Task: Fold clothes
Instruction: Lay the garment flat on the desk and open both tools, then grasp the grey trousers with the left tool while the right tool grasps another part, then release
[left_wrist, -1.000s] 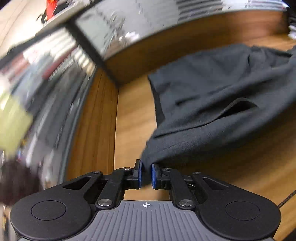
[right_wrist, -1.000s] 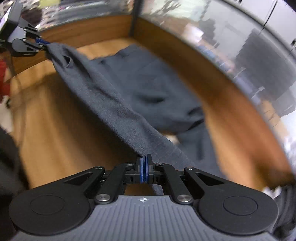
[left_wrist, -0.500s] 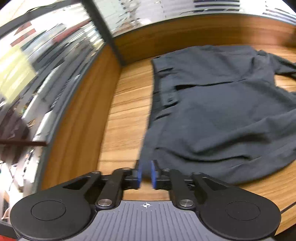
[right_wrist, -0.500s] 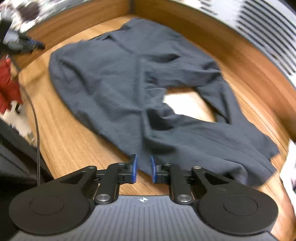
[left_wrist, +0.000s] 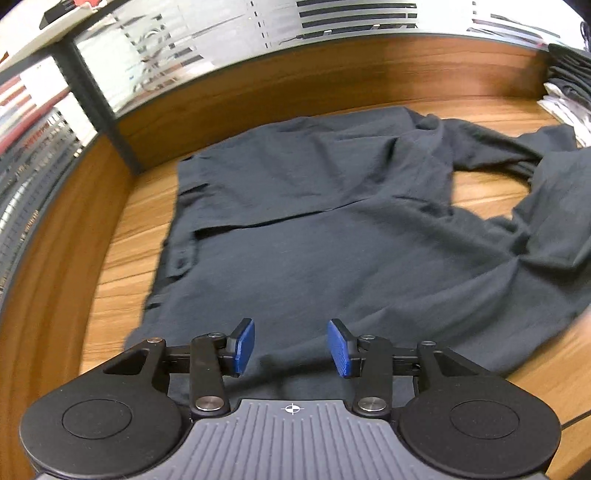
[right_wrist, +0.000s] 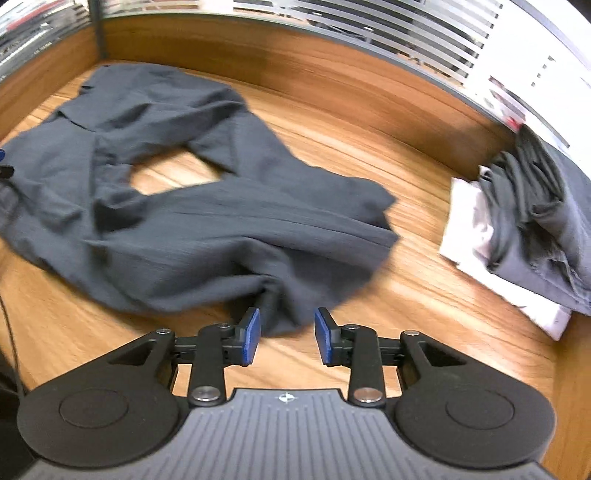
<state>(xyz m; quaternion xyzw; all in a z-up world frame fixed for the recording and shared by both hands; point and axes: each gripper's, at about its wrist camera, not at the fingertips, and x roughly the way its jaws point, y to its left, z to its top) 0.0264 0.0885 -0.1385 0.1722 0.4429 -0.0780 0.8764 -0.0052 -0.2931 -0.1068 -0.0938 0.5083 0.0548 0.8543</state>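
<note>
The trousers (left_wrist: 332, 236) are lying as matt, dark grey woven cloth, finely ribbed and softly creased. The surface (right_wrist: 369, 147) is showing smooth, streaky wood grain with a slight sheen — its raised rim (left_wrist: 295, 85) looking the same. Far right, the folded stack (right_wrist: 524, 229) is sitting as dull grey and white cloth. The left gripper (left_wrist: 291, 345) and right gripper (right_wrist: 287, 334) are showing matt black plastic, bright metal rivets and ridged blue pads (left_wrist: 245, 345) — jaws opening, gripping nothing.

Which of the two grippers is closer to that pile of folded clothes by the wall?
Right. The right gripper is beside the pile; the left gripper is across the dark trousers.
</note>
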